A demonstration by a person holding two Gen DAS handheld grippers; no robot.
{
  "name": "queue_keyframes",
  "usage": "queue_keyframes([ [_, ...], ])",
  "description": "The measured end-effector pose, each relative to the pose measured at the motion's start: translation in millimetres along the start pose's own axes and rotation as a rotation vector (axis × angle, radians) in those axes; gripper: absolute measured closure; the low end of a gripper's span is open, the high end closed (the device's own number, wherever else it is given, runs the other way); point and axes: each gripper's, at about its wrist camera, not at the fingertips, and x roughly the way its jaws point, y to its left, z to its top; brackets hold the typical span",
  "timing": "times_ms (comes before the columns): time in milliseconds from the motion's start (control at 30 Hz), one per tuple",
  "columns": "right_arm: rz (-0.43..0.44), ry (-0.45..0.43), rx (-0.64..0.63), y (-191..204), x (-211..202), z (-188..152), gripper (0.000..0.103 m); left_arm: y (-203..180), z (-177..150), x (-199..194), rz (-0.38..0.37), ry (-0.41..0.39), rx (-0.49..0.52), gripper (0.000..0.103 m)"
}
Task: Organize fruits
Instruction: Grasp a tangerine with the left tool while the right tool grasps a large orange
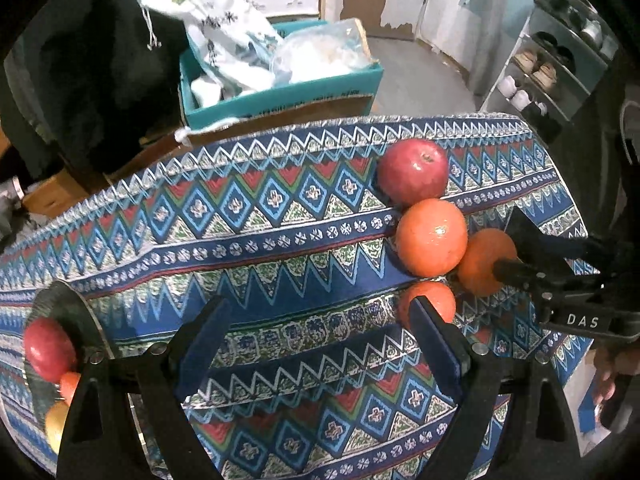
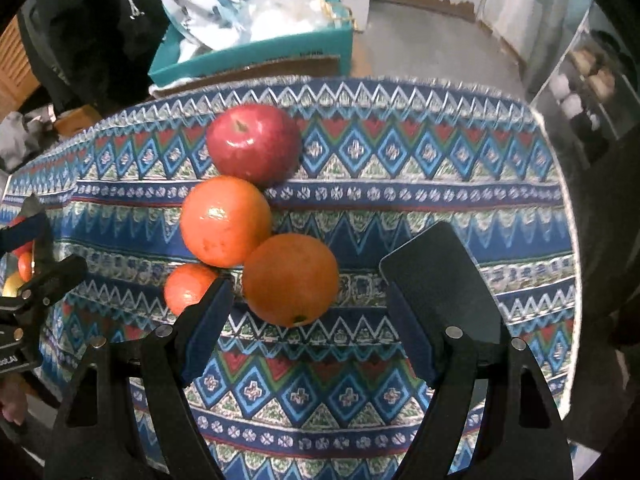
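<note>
On the patterned tablecloth point(image 1: 280, 216) a red apple point(image 1: 414, 170), a large orange point(image 1: 432, 236), a second orange point(image 1: 480, 264) and a small tangerine point(image 1: 434, 296) lie in a cluster. My left gripper point(image 1: 318, 312) is open over bare cloth, its right finger covering part of the tangerine. A dark plate point(image 1: 68, 308) at the left edge holds another red apple point(image 1: 48, 354) and two small fruits. My right gripper point(image 2: 320, 270) is open. The second orange point(image 2: 290, 280) shows between its fingers, close to the left one and clear of the right pad.
Behind the table's far edge stands a teal box point(image 1: 280, 92) stuffed with bags. A shoe rack point(image 1: 560, 64) is at the right. Dark clothing point(image 1: 92, 52) hangs at the back left. The table's right edge point(image 2: 560, 200) drops off near my right gripper.
</note>
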Motion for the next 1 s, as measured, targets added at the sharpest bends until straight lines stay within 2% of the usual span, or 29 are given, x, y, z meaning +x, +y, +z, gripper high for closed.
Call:
queue_keyframes([
  [500,0.026,0.064,-0.019,9,40,0,0.025,-3,3,32,-0.028,0.048,-0.012,0.012],
  [567,0.035,0.072,-0.021,10,44,-1,0.029,-5,4,32,-0.038,0.05,-0.012,0.012],
  [600,0.05,0.078,-0.02,11,47,-2,0.036,-7,4,33,-0.045,0.052,-0.011,0.012],
  [633,0.054,0.078,-0.017,12,47,-3,0.038,-8,4,33,-0.048,0.053,-0.01,0.012],
  [767,0.038,0.057,-0.004,10,46,-6,0.04,-17,3,34,-0.07,0.056,0.004,0.012],
  [1000,0.01,-0.026,0.095,-15,15,-12,0.04,-35,-1,41,-0.107,0.075,0.035,0.012],
])
